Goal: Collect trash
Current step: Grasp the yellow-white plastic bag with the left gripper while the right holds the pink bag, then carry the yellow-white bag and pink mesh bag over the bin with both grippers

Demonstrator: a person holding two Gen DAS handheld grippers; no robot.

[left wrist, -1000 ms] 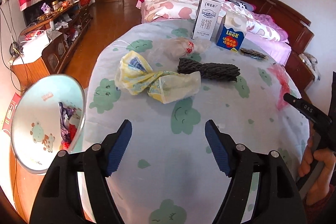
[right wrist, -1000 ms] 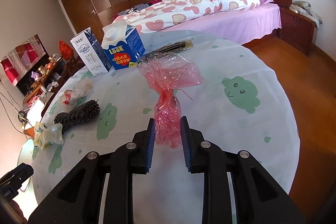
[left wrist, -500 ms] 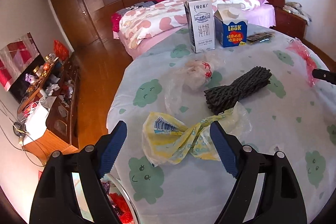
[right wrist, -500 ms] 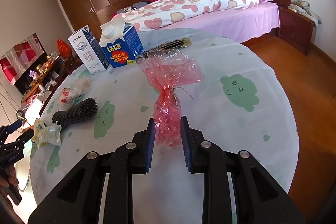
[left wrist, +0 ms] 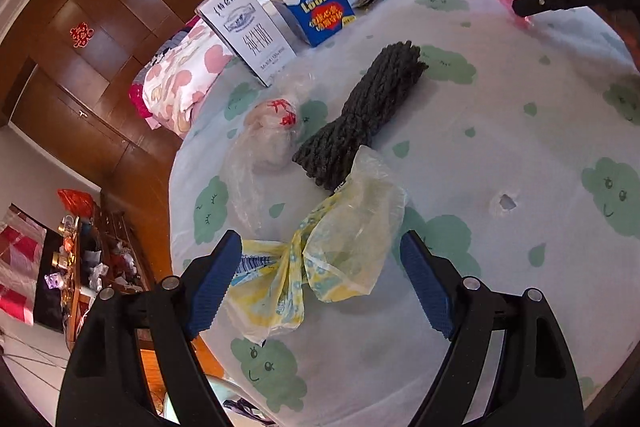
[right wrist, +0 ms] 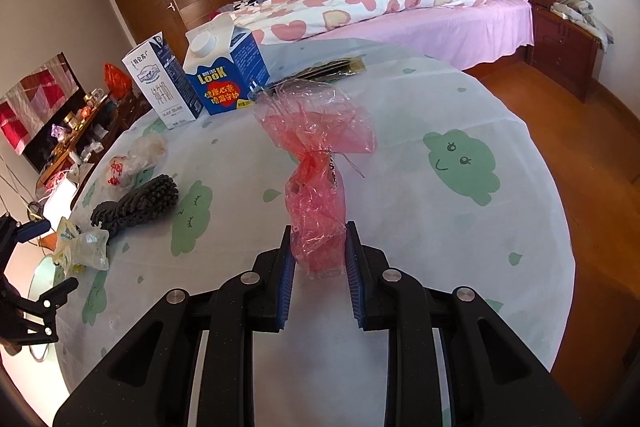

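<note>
Left gripper [left wrist: 320,279] wide open, empty; yellow bag [left wrist: 316,263] sits between its jaws, knot near the left pad, no contact yet. Drop lower and centre on the knot before closing; the loose film will slip. Right gripper [right wrist: 318,267] clamped on red wrapper [right wrist: 318,195], straight ahead of it.

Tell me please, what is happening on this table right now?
A person is collecting trash with two handheld grippers. The right gripper is shut on a crumpled red cellophane wrapper. The left gripper is open around a yellow plastic bag, not yet gripping it. A dark rope bundle and two cartons remain on the table.
</note>
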